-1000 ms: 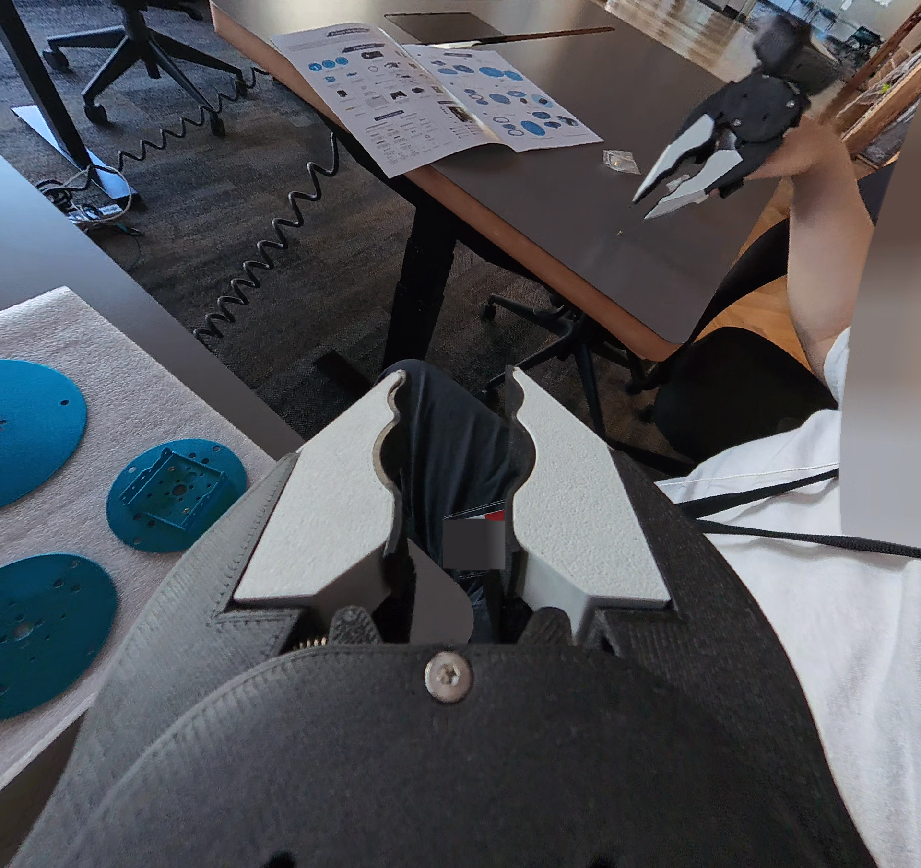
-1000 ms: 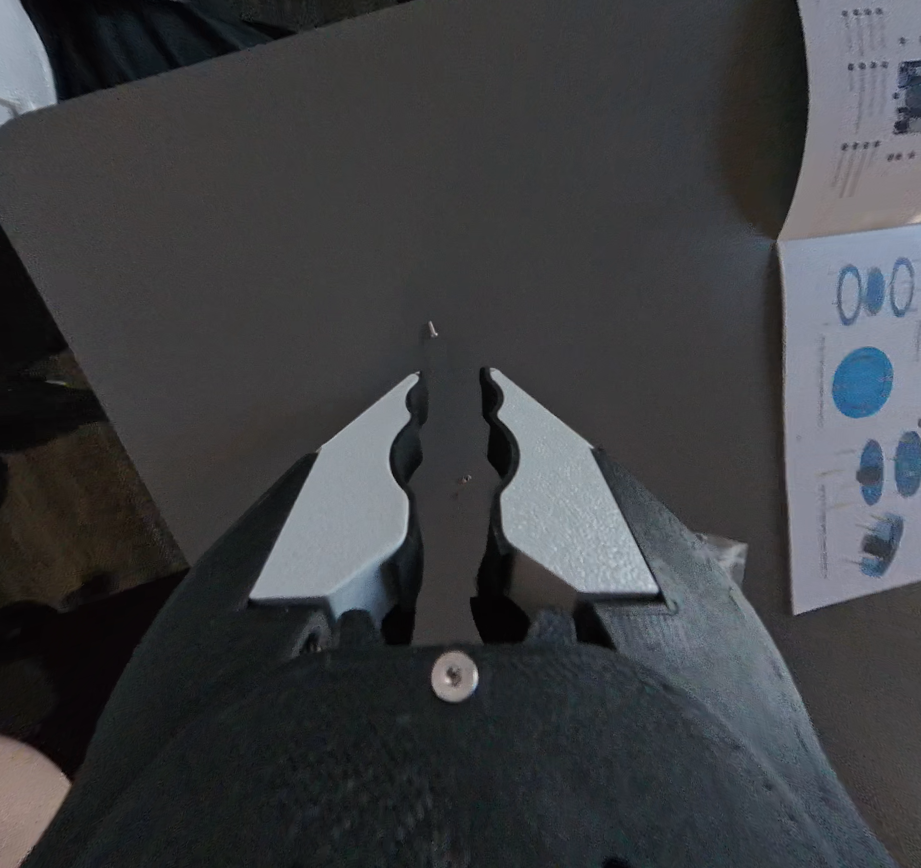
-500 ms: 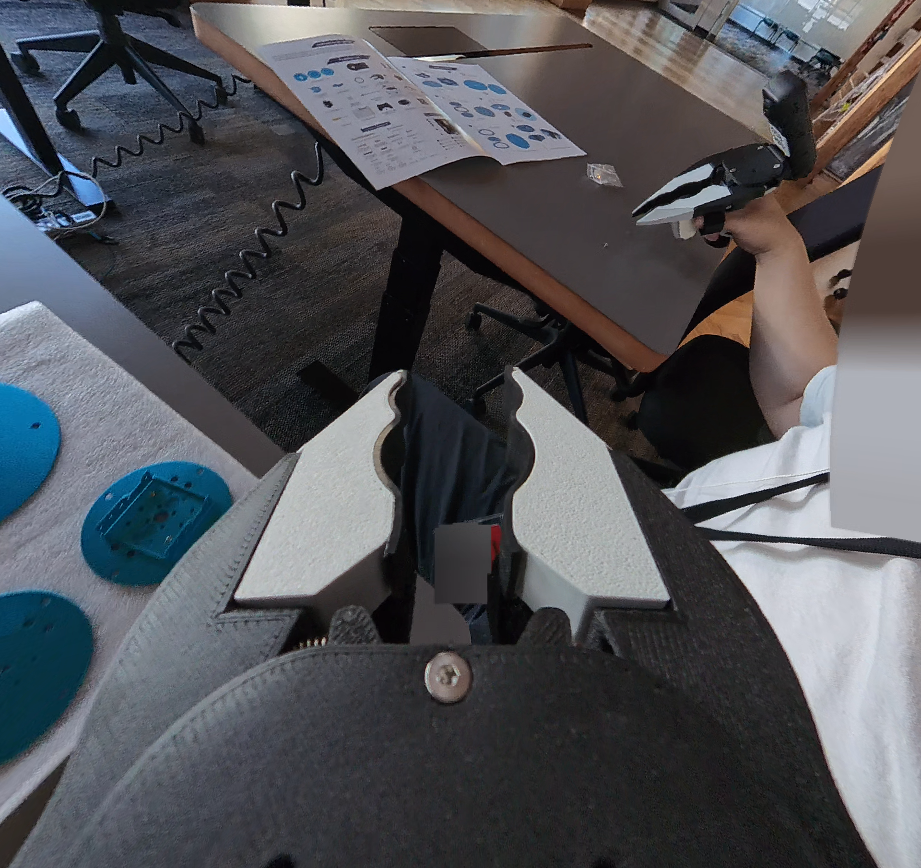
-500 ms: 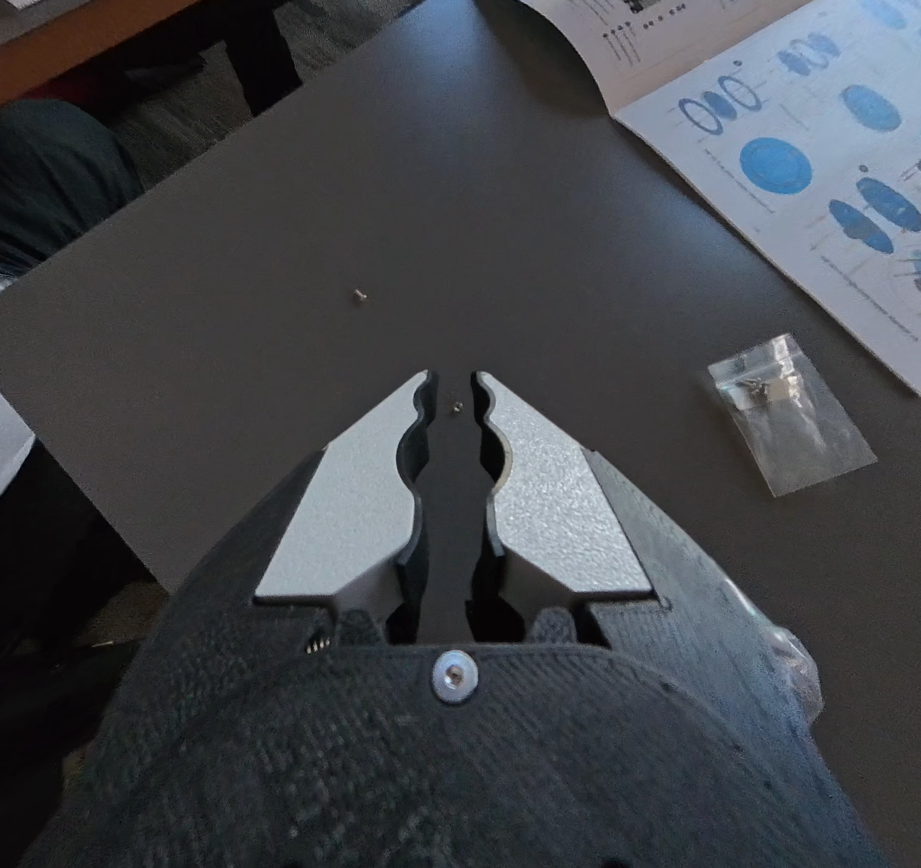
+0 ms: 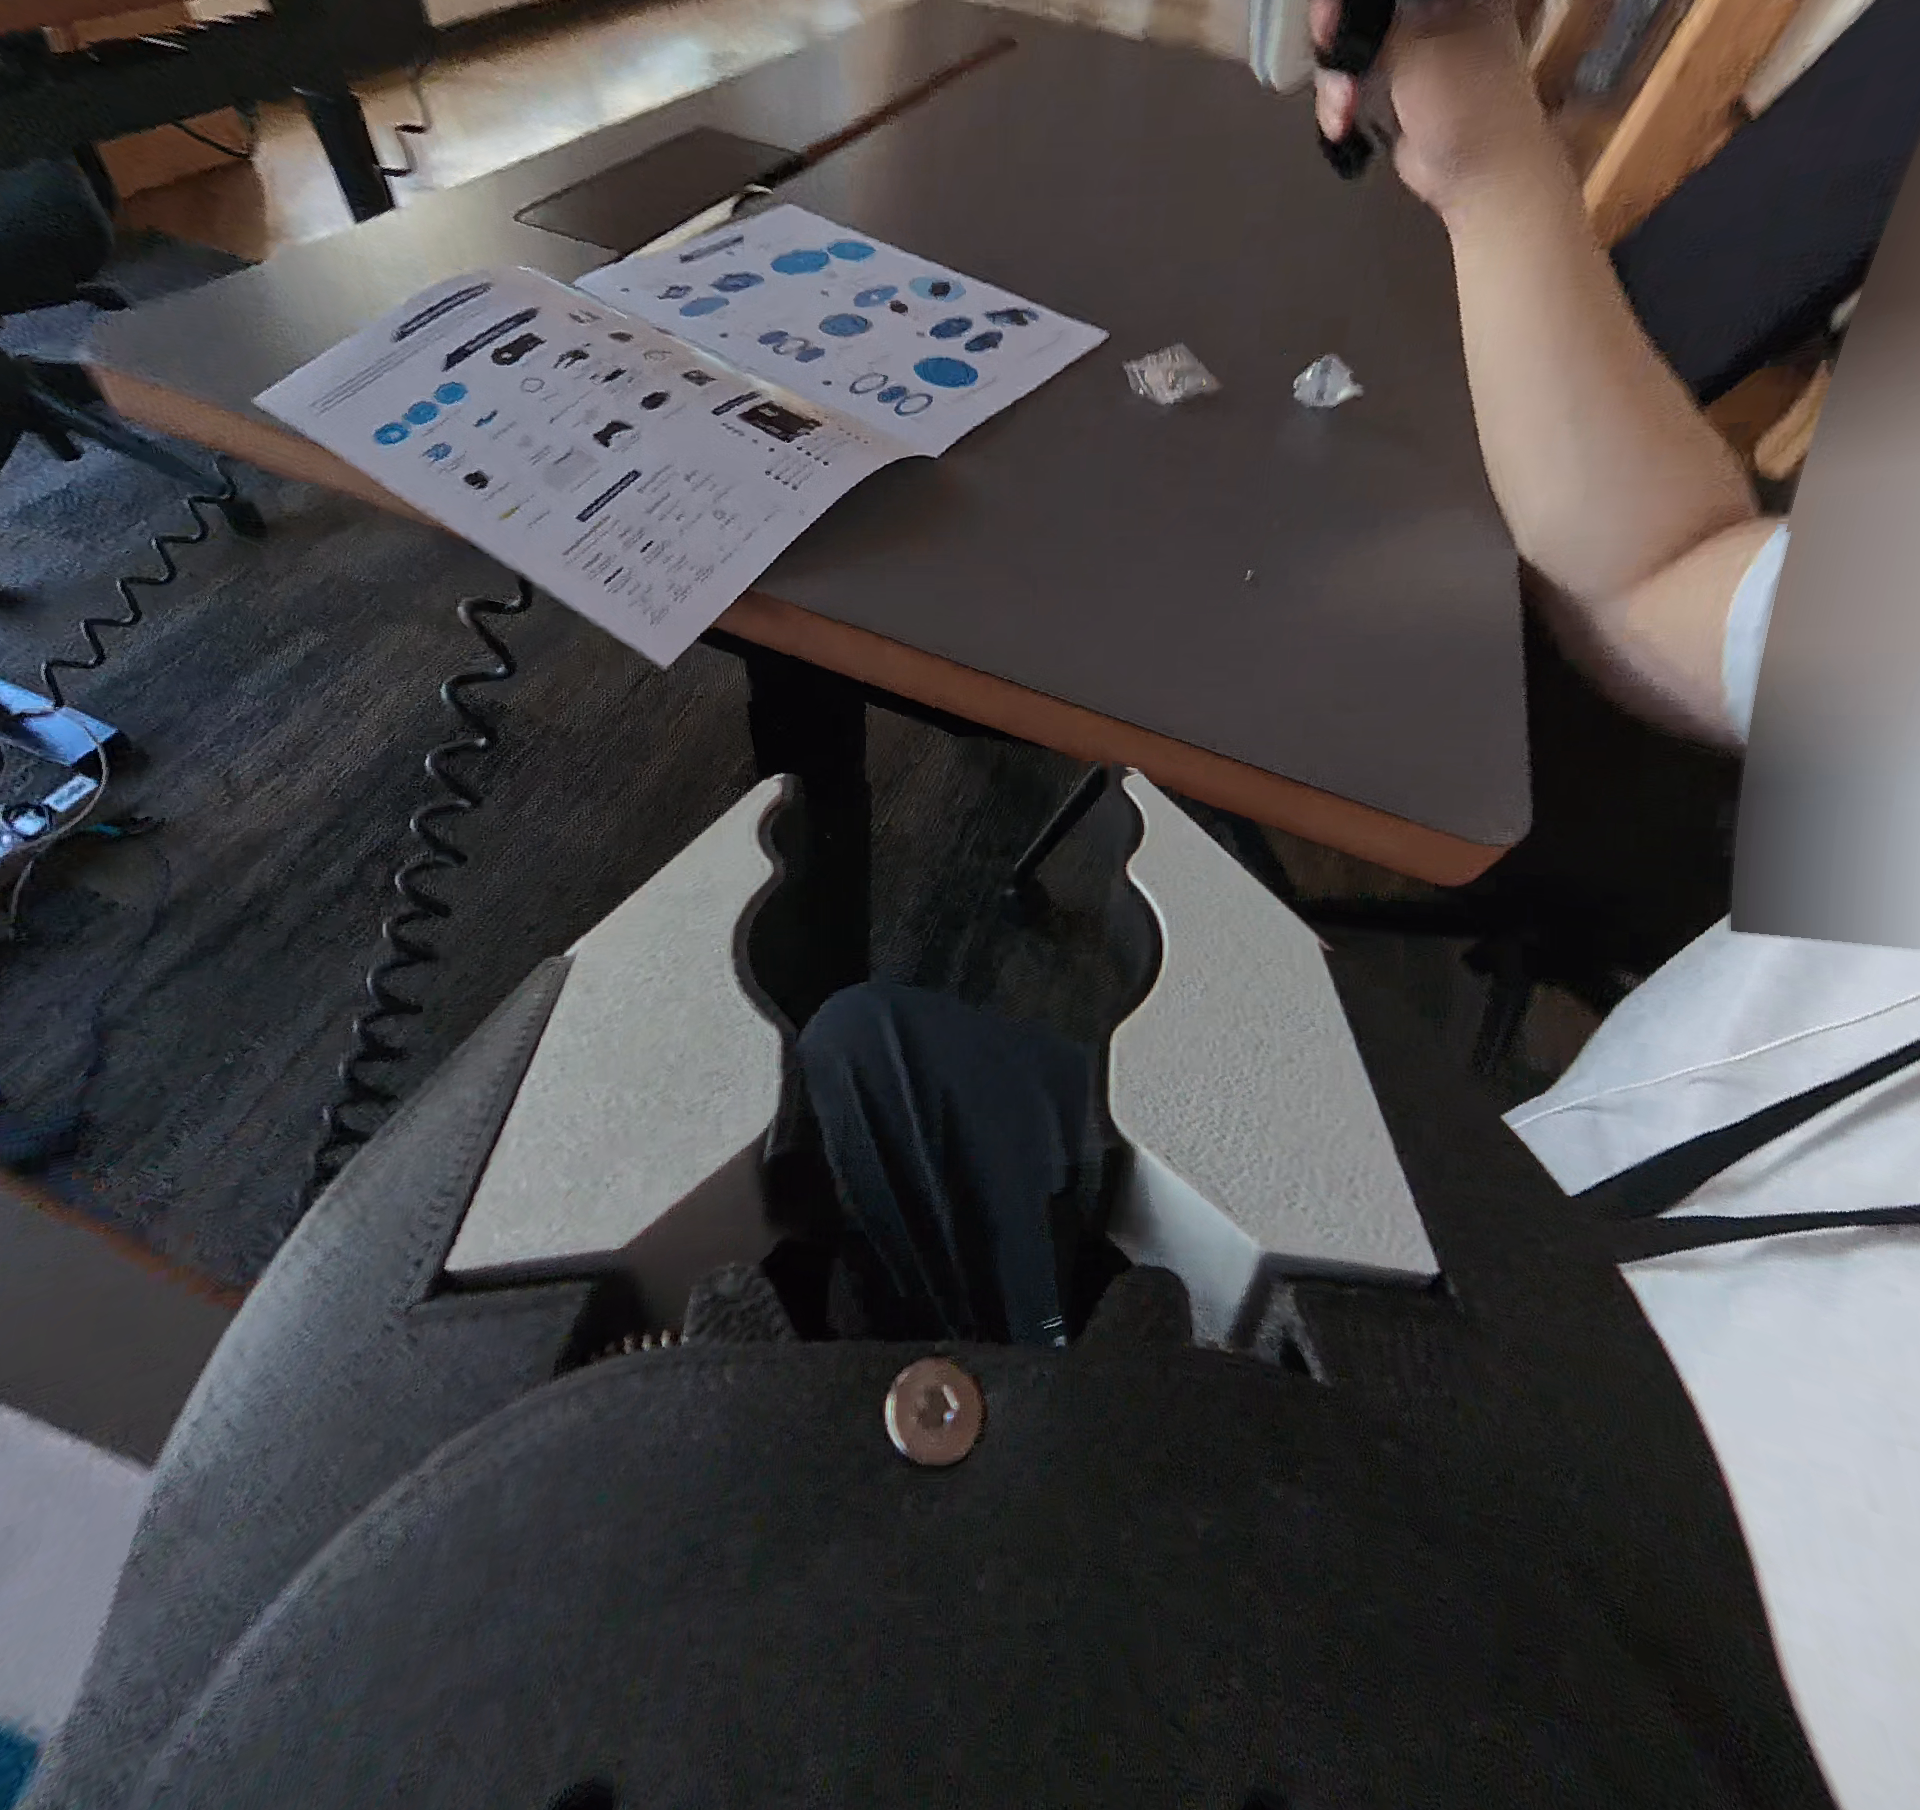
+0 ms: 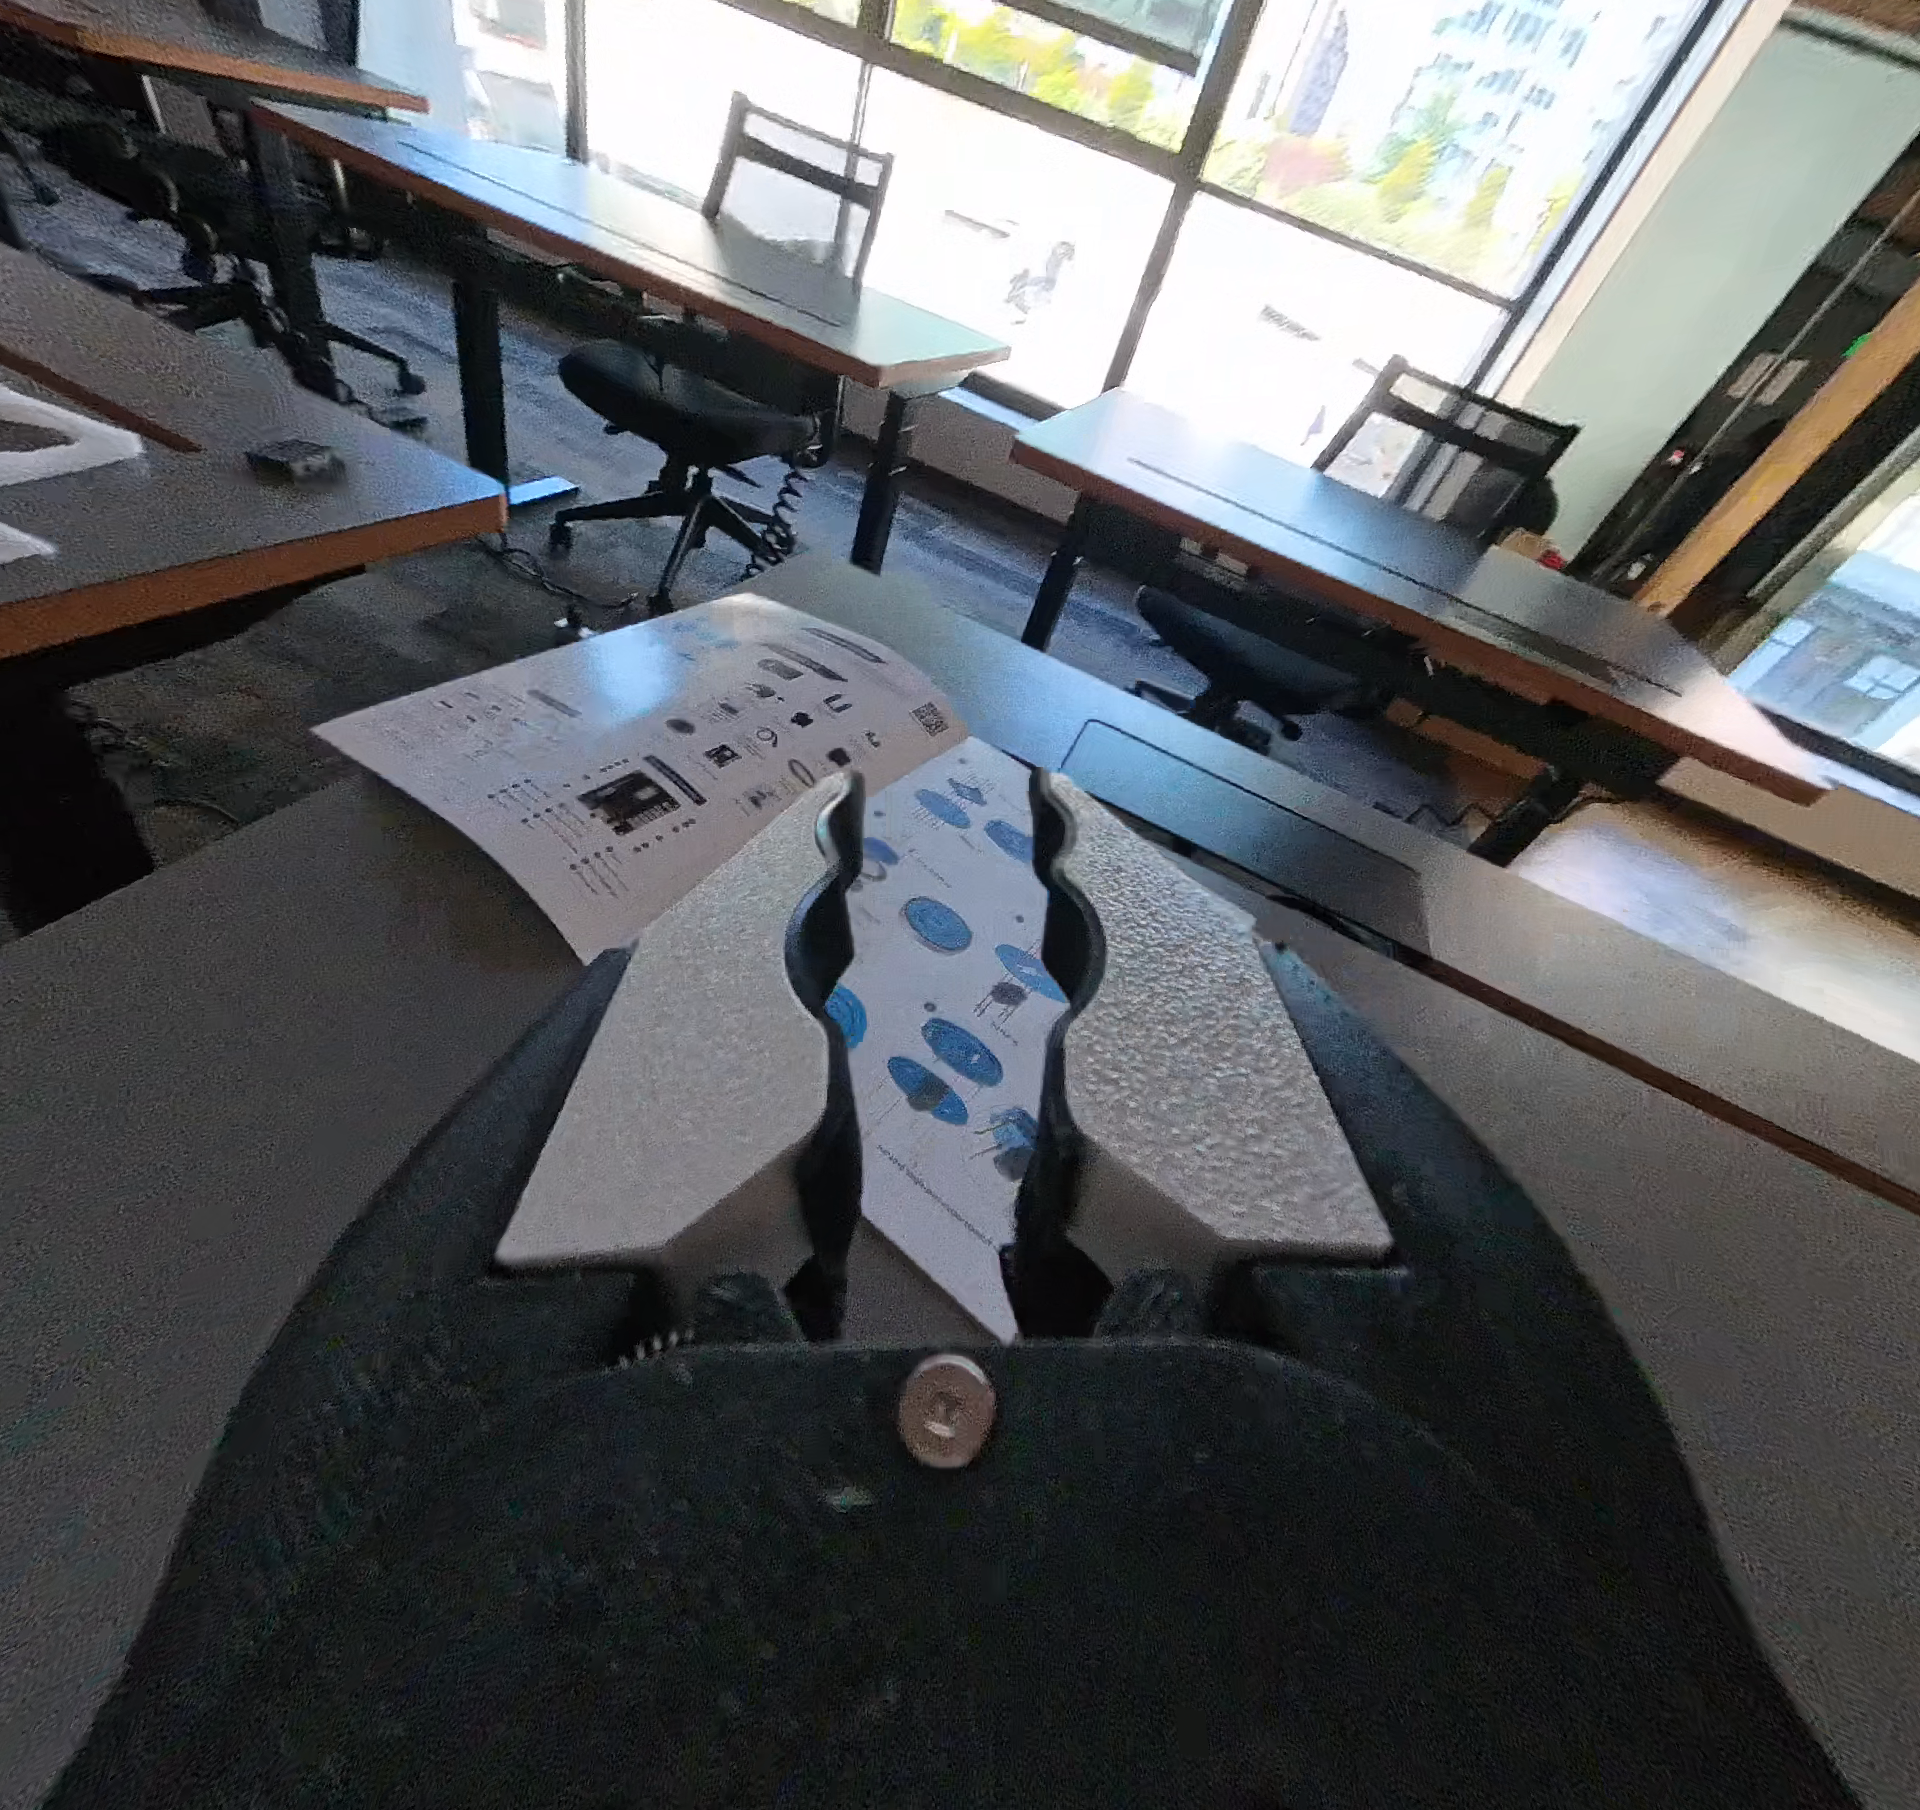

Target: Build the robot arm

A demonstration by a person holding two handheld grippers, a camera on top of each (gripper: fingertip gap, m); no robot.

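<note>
My left gripper (image 5: 954,792) is open and empty, held in the air above a dark trouser knee (image 5: 935,1085), short of the dark table (image 5: 1195,680). An open booklet (image 5: 665,389) with blue disc pictures lies on the table, with two small clear bags (image 5: 1169,373) (image 5: 1325,380) and a tiny screw (image 5: 1250,576) to its right. My right gripper (image 6: 943,784) is open and empty, raised over the booklet (image 6: 644,752) and pointing across the room. In the left wrist view it shows blurred at the top right (image 5: 1340,4), held in a hand.
A black coiled cable (image 5: 436,825) hangs down to the carpet left of the table leg (image 5: 805,773). More desks (image 6: 665,243) (image 6: 1403,555) and office chairs (image 6: 696,420) stand before large windows. A person's bare arm (image 5: 1558,389) and white shirt (image 5: 1766,1241) are at the right. There is about 45 cm between the tips of the two grippers.
My left gripper swung away from the blue discs toward the table and opened wider. My right gripper lifted off the table, tilted up to face the room, and its jaws spread apart.
</note>
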